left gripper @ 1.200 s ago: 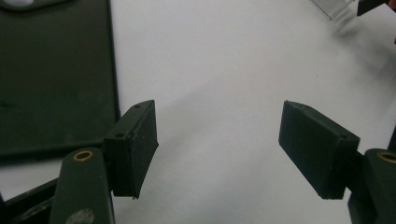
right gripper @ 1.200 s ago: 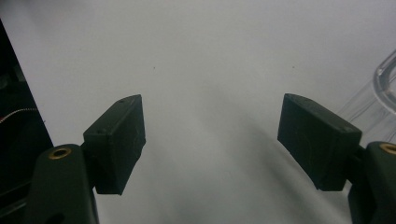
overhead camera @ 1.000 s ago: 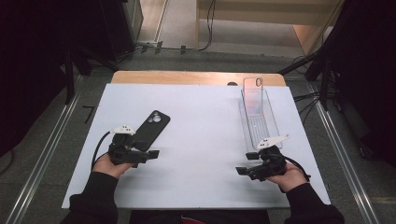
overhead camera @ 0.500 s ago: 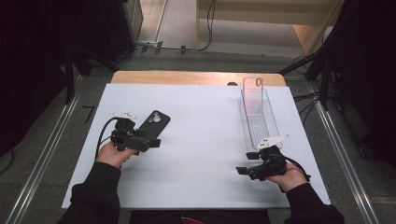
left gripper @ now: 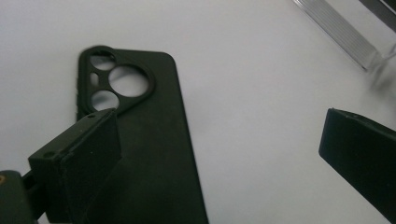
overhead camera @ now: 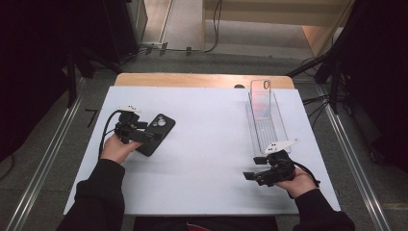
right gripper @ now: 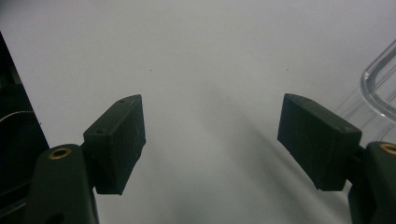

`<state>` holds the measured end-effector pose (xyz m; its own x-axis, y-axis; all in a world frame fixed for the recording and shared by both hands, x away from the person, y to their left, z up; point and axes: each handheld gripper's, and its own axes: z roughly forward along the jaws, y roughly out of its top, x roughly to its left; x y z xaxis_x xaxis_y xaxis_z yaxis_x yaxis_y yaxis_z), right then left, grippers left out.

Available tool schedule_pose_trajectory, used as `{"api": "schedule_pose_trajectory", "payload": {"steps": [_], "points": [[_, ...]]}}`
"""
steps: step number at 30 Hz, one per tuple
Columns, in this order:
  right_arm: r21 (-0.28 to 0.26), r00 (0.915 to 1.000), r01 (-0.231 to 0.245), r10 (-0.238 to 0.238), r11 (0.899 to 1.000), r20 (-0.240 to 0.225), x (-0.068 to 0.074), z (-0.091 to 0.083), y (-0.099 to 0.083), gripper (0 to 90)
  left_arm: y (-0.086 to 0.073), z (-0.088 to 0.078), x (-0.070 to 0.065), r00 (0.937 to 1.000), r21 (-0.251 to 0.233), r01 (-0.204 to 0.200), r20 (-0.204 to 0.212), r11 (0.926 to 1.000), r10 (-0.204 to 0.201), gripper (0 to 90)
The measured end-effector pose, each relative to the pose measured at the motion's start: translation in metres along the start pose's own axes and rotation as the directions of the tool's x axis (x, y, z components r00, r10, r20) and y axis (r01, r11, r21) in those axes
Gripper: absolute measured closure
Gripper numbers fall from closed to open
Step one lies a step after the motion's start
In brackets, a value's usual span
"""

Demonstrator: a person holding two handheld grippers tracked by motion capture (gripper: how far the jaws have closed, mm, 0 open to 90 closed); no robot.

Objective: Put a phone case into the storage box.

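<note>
From the high view, my left gripper (overhead camera: 153, 137) sits over the near end of the black phone case (overhead camera: 158, 133), which lies flat on the white table (overhead camera: 207, 144), well to the left of the clear tray (overhead camera: 267, 120). A second ago that gripper was nearer me; it has slid forward along the case, and its jaws have just been opening, now spread wide. I take that as lining up to take the case, not yet a grip. My right gripper (overhead camera: 251, 175) rests just in front of the clear tray, unmoved, jaws apart and empty.

In the left gripper view, the black phone case (left gripper: 149, 154) runs under my left jaw, camera cut-outs at the far end; the right jaw stands off over bare table. Whether the left pad touches the case I cannot quite tell. The case's near end is cut off.

In the right gripper view, nothing lies between the jaws; the clear tray (right gripper: 380, 88) edges in at right, mostly cut off.
</note>
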<state>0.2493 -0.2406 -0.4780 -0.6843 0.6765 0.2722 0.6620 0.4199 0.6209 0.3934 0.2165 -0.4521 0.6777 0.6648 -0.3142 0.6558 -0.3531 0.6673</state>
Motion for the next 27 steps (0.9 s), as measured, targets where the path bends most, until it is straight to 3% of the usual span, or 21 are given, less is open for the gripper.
{"api": "schedule_pose_trajectory", "payload": {"steps": [8,12,17,27], "points": [[-0.001,1.0,0.002,-0.002,1.0,0.0,0.0,0.0,0.0,21.5,0.005,0.011,0.012,0.9994,0.0,-0.007,-0.034,1.0,0.007,0.0],[0.001,1.0,0.002,-0.002,1.0,0.001,0.0,0.001,0.0,21.5,0.008,0.013,0.018,0.9988,-0.021,0.013,-0.046,0.9997,-0.014,0.0],[0.003,1.0,0.002,-0.002,1.0,0.005,0.0,0.0,0.0,21.5,0.004,0.018,0.023,0.9973,0.008,0.049,-0.055,0.9988,-0.048,0.0],[0.007,1.0,0.002,-0.002,1.0,0.004,0.0,0.001,-0.001,21.5,-0.004,0.029,0.028,0.9967,0.07,0.04,-0.073,0.9968,-0.034,0.0]]}}
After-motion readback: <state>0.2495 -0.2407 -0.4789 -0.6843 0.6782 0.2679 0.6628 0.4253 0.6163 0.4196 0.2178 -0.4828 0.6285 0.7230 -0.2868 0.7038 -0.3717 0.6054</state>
